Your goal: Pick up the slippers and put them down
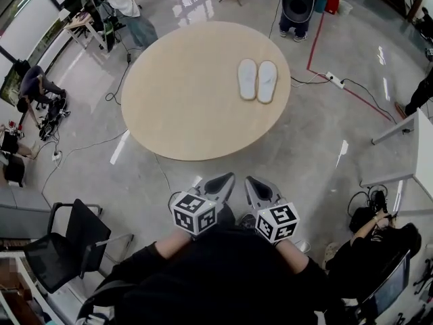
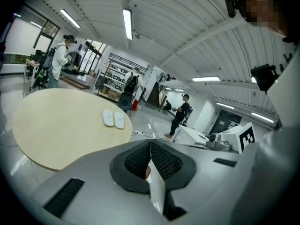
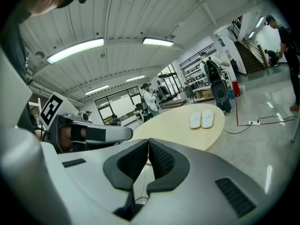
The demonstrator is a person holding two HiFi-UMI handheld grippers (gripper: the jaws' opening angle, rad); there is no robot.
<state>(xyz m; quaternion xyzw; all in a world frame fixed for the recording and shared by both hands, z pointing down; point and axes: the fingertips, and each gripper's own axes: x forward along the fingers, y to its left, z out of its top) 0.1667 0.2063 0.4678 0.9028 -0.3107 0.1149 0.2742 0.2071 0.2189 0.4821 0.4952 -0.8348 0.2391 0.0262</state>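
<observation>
Two white slippers (image 1: 257, 80) lie side by side, soles down, on the right part of the round beige table (image 1: 183, 114). They also show far off as the slippers (image 2: 113, 119) in the left gripper view and the slippers (image 3: 202, 119) in the right gripper view. My left gripper (image 1: 223, 181) and right gripper (image 1: 254, 183) hang close together over the floor, short of the table's near edge, well apart from the slippers. Both are shut with nothing between the pads: left gripper (image 2: 150, 146), right gripper (image 3: 147, 146).
Cables (image 1: 145, 141) trail over the grey floor around the table. A black chair (image 1: 64, 239) stands at my lower left, white tables (image 1: 406, 147) at the right. People stand beyond the table's far side and sit at the left and lower right. A power strip (image 1: 334, 80) lies right of the table.
</observation>
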